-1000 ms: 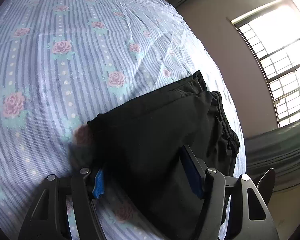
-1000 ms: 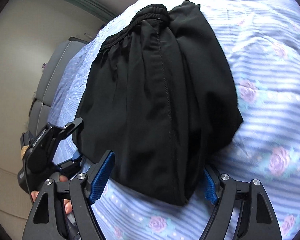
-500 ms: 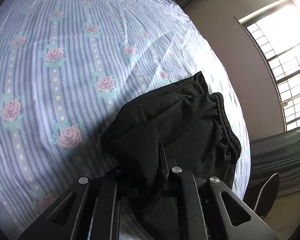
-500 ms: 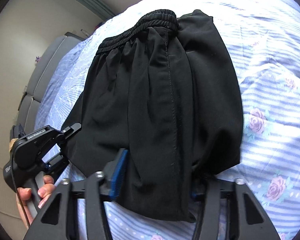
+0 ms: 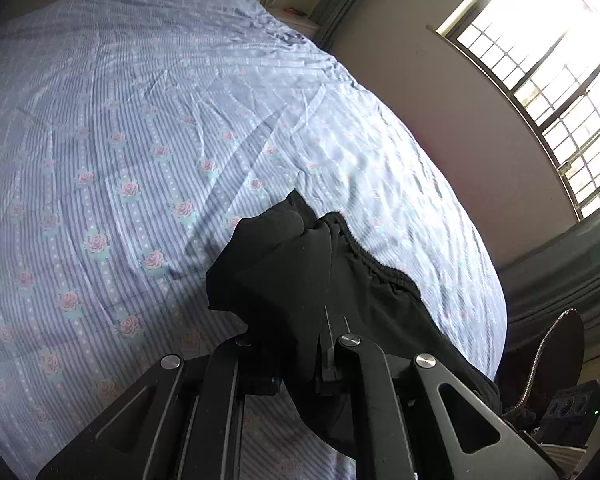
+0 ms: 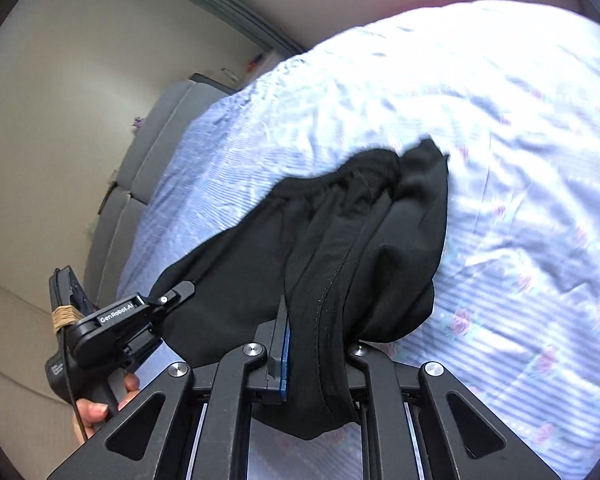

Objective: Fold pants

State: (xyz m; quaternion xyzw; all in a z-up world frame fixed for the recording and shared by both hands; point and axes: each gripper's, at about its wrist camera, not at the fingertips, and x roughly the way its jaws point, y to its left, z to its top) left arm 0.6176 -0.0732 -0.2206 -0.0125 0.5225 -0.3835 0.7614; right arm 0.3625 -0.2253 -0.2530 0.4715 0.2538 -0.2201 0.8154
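The black pants (image 5: 308,280) are folded into a thick bundle, and their near end hangs lifted off the flowered bed sheet (image 5: 140,140). My left gripper (image 5: 300,364) is shut on the near left edge of the bundle, with cloth bunched between its fingers. In the right wrist view the pants (image 6: 340,240) sag from my right gripper (image 6: 316,360), whose jaws are closing with the seamed edge pinched between the blue pads. The elastic waistband (image 6: 340,176) still rests on the sheet at the far end. The left gripper (image 6: 168,300) also shows there, clamped on the cloth's left side.
A person's hand (image 6: 96,408) holds the left gripper's handle. A grey padded headboard (image 6: 148,160) borders the bed's far left side. A barred window (image 5: 540,80) and a dark curtain (image 5: 560,280) stand beyond the bed's right edge, with a dark bag (image 5: 556,360) below them.
Both grippers went from open around the near edge of the pants to shut on it. Both then rose, and the near end of the bundle lifted off the sheet.
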